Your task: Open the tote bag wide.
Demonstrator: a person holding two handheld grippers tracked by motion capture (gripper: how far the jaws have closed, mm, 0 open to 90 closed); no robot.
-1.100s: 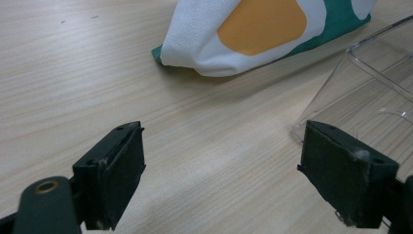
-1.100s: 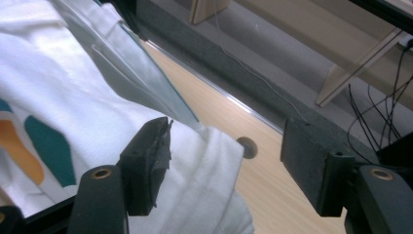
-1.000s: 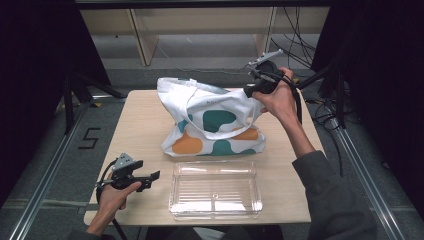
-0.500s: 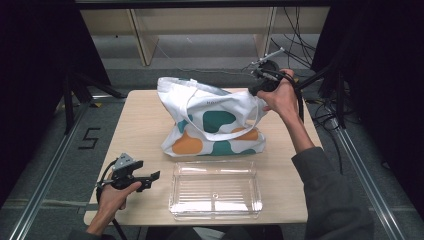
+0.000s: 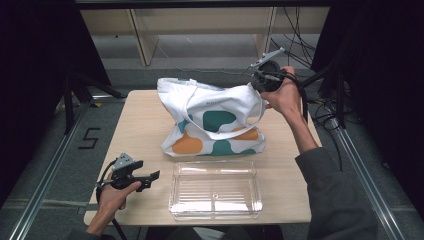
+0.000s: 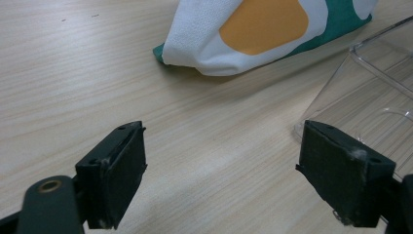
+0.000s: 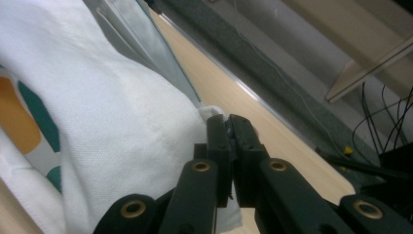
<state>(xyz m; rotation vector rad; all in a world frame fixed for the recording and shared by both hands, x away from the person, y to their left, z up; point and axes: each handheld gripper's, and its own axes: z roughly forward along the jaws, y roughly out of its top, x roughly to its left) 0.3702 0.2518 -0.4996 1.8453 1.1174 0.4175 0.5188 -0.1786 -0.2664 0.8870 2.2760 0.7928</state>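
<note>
Tote bag [image 5: 215, 120] on the tabletop [image 5: 145, 120]: right tongs [image 7: 229, 141] have just closed, pinching its upper corner, probably to open it. Left tongs [image 6: 234, 180] wait wide open and empty, well clear of the bag.

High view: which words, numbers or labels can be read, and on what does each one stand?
"5": a dark mark on the grey floor, left of the table.
Small grey print on the white upper part of the tote bag: too small and blurred to read.
Clear plastic tray: no text visible.
</note>
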